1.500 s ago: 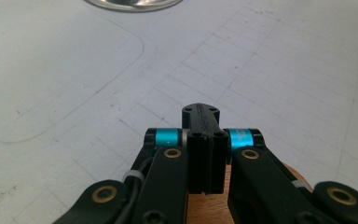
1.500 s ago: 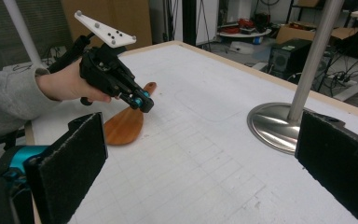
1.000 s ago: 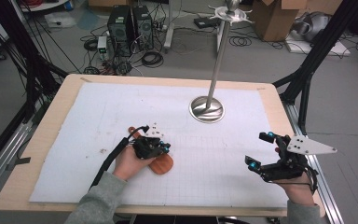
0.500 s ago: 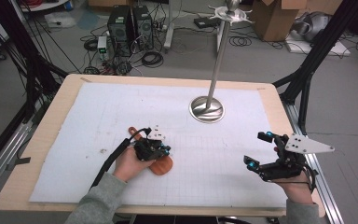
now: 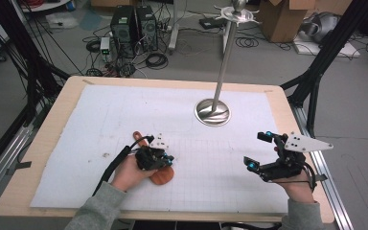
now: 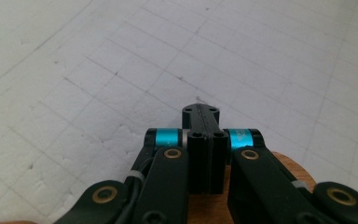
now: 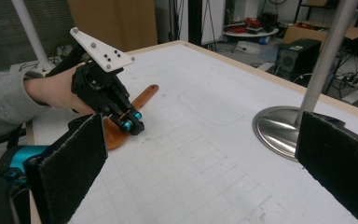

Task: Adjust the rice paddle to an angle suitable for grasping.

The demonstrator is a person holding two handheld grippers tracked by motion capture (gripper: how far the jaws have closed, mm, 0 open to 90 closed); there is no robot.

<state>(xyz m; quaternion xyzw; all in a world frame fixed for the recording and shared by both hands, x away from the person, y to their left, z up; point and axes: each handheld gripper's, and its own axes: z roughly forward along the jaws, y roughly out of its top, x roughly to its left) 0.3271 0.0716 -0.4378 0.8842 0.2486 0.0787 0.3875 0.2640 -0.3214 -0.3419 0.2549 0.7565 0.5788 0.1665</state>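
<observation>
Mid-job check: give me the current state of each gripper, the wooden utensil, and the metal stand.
left gripper: jaws shut, tips low over the wooden utensil; whether they pinch it I cannot tell.
right gripper: jaws wide open, nothing between them, held above the mat at the right.
wooden utensil: lying flat on the mat, partly under the left gripper.
metal stand: upright on its round base, apart from both grippers.
white mat: spread flat on the table.

Left gripper (image 6: 200, 122) jaws shut, over wooden object (image 6: 289, 169), on white gridded mat (image 6: 98, 70).
</observation>
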